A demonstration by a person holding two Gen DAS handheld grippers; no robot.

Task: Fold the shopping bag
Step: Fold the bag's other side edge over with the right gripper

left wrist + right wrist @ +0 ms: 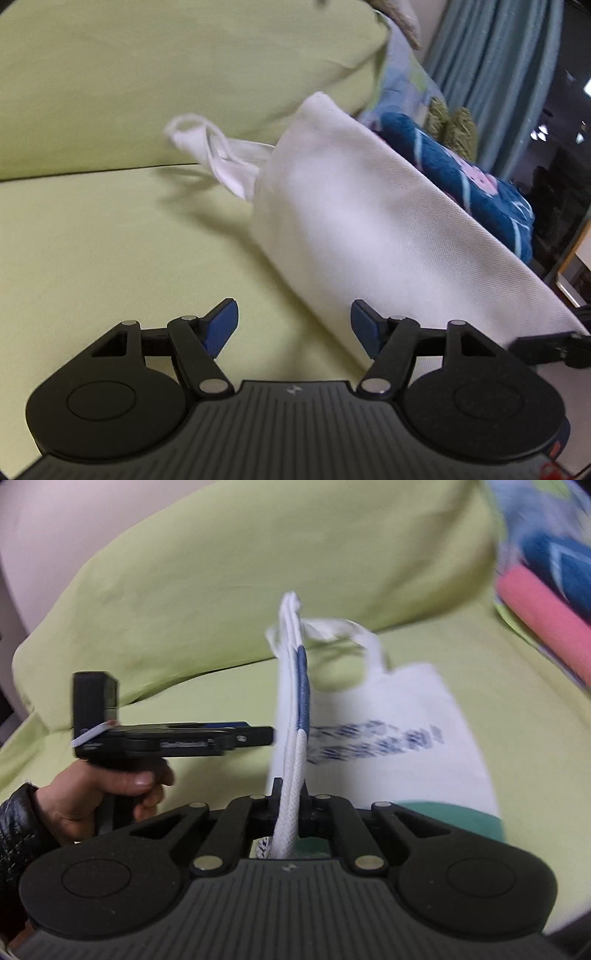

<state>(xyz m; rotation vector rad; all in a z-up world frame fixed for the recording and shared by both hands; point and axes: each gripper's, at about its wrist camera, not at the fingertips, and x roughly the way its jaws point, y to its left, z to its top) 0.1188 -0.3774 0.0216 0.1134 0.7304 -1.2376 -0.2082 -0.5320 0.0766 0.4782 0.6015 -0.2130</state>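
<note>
A white canvas shopping bag (354, 221) lies tilted on the pale green sofa seat (110, 251), its handles (221, 155) bunched toward the backrest. My left gripper (293, 325) is open, blue pads apart, just short of the bag's near edge, nothing between them. In the right wrist view the bag (391, 731) shows blue print and a green patch, with one edge lifted upright. My right gripper (290, 801) is shut on that raised edge of the bag. The left gripper (177, 736), held by a hand (110, 794), sits to the bag's left.
The green backrest cushion (166, 74) rises behind the seat. Folded blue and patterned fabric (480, 192) lies beyond the bag, with a pink roll (546, 627) beside it. Teal curtains (509, 74) hang at the far right.
</note>
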